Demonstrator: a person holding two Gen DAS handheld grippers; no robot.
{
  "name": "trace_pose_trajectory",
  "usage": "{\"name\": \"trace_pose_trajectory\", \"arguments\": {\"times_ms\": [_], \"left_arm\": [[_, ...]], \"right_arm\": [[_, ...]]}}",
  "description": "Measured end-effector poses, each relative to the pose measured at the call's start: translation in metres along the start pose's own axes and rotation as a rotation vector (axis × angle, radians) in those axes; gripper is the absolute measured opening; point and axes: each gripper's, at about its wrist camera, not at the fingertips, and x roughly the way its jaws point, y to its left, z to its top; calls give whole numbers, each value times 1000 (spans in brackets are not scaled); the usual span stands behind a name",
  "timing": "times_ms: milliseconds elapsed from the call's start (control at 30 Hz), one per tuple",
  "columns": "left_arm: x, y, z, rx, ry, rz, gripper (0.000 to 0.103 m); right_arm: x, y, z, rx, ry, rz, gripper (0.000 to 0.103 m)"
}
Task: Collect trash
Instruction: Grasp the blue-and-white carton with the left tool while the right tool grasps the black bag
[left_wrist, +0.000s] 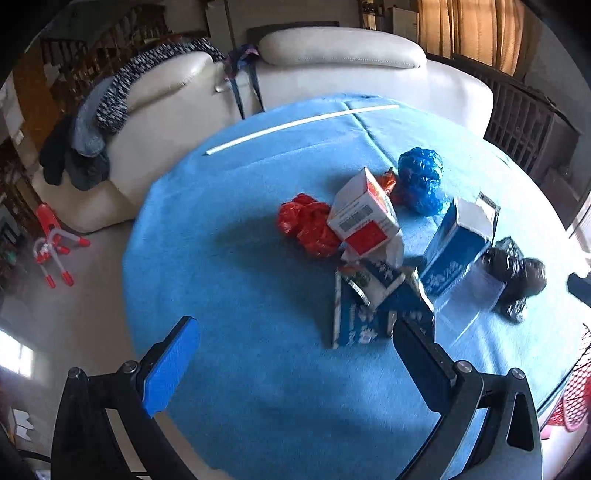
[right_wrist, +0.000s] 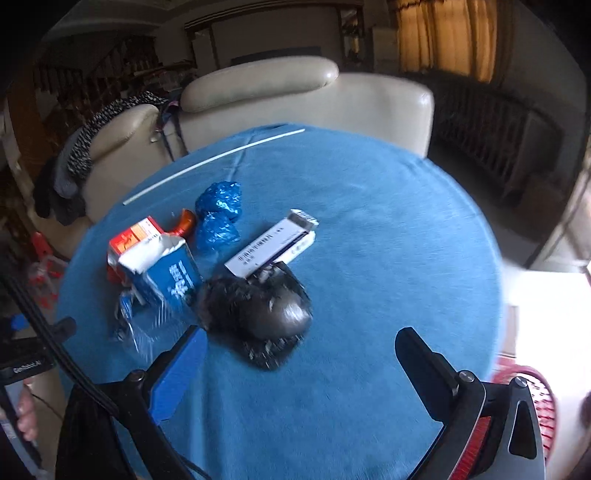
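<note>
Here we have both tools hanging over the round counter with its blue cloth, each with its jaws spread wide and nothing between them. The right tool sits closest to the crumpled black plastic bag, which lies on the cloth just ahead of its blue pad. Touching the black bag on its far side is a flat white-and-blue carton, and to the bag's left stands a torn blue-and-white box, with a red-and-white box behind that. Beyond the black bag, farther off, lies a scrunched blue plastic bag.

From the left tool, we see a flattened blue carton nearest, left of the black bag, and a crushed red plastic bag beyond it.

We judge the black bag to be the first pick. We should centre the spread jaws over its bulging middle, come down until the tips brush the cloth, and close gently, since thin film slips and compresses. We should keep clear of the white-and-blue carton so it is not dragged. A red mesh basket shows at the counter's near right edge, likely the bin.
</note>
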Motion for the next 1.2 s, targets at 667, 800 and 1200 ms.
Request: {"name": "trace_pose_trajectory", "arguments": {"times_ms": [667,800,1200], "left_arm": [[42,-17,20,-121,139,-283,99],[53,-23,27,-119,146,-254,90],[70,-7,8,-157,227,-324,45]], "right_arm": [[107,3,27,72,182,269,54],[107,5,22,95,203,290,54],[101,14,10,88,232,358,43]]}}
